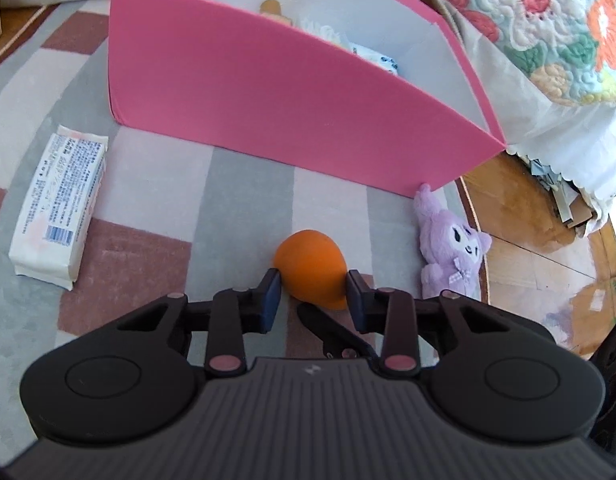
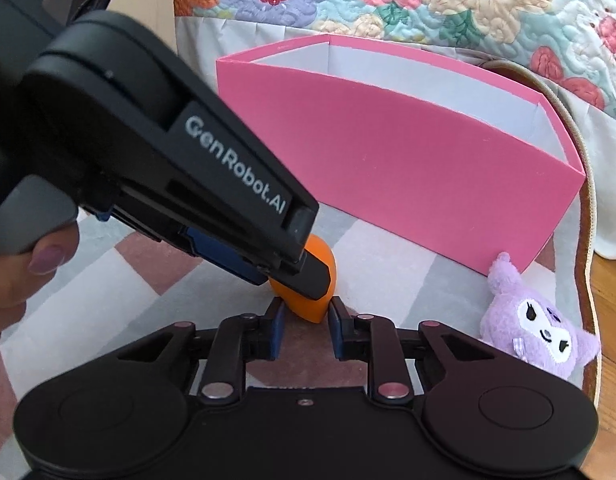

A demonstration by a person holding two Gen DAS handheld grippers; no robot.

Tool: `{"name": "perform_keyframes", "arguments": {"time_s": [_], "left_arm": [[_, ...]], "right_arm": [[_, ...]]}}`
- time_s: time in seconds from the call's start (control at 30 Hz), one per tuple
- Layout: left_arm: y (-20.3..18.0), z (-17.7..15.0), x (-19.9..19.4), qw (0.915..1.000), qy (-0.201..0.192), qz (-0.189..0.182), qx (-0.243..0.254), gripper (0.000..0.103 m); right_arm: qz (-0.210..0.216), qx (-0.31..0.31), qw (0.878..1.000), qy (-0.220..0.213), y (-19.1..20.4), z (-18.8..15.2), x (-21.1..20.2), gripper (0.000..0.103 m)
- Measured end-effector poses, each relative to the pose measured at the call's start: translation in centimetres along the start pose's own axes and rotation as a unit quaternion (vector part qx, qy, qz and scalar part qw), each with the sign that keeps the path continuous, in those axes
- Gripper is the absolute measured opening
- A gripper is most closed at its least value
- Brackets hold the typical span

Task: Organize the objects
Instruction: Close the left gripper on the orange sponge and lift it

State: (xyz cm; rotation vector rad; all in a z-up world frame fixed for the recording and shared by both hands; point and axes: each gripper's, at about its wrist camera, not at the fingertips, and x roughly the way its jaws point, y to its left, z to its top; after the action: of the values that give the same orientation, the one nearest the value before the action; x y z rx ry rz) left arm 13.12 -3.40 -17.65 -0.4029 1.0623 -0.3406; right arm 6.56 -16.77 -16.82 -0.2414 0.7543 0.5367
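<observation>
An orange teardrop-shaped sponge [image 1: 311,268] lies on a checked rug [image 1: 156,184] of grey, white and dusty-red squares, just in front of a pink open-topped box [image 1: 268,96] with a white lining. Both grippers meet at it. The left gripper [image 1: 313,294] has its jaws on either side of the sponge's wide body, the blue pads touching its flanks, so it is pinching the sponge. In the right wrist view the left gripper [image 2: 308,276] comes down slantwise from the upper left, with the person's thumb showing on its handle. The right gripper [image 2: 306,316] has its jaws brought close about the sponge's narrow tip [image 2: 308,312], the pads right at its sides; whether they actually press it or only flank it cannot be told. A purple plush toy [image 1: 452,248] with a white face lies on the rug to the right of the sponge, one ear touching the bottom corner of the box. A white wrapped pack [image 1: 58,208] with printed text and a barcode lies well apart to the left. Inside the box some soft white and blue items [image 1: 372,54] show above the rim, not clear enough to name. Behind the box hangs a flowered quilt [image 1: 548,28] with a white frill, and a wooden floor [image 1: 528,240] shows past the rug's edge.
</observation>
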Motion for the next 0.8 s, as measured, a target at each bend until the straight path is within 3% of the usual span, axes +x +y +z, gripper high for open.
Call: {"name": "perform_keyframes", "arguments": {"time_s": [0.37,0.6,0.8], "left_arm": [[-1.2,-1.9,-5.1,0.9996,-0.006,0.000,0.028,0.034],[-2.1,-3.1,-8.4,0.9999,-0.009,-0.006,0.009,0.034],[-3.7,-2.6,-11.7,0.9993,-0.023,-0.013,0.025,0.034]], "right_arm": [[0.011,-0.010,1.000,-0.019,1.7,0.2,-4.3,0.027],[0.010,-0.023,1.000,-0.007,2.8,1.1,-7.3,0.027],[0.010,-0.043,0.998,-0.033,3.1,2.3,-10.3,0.027]]}}
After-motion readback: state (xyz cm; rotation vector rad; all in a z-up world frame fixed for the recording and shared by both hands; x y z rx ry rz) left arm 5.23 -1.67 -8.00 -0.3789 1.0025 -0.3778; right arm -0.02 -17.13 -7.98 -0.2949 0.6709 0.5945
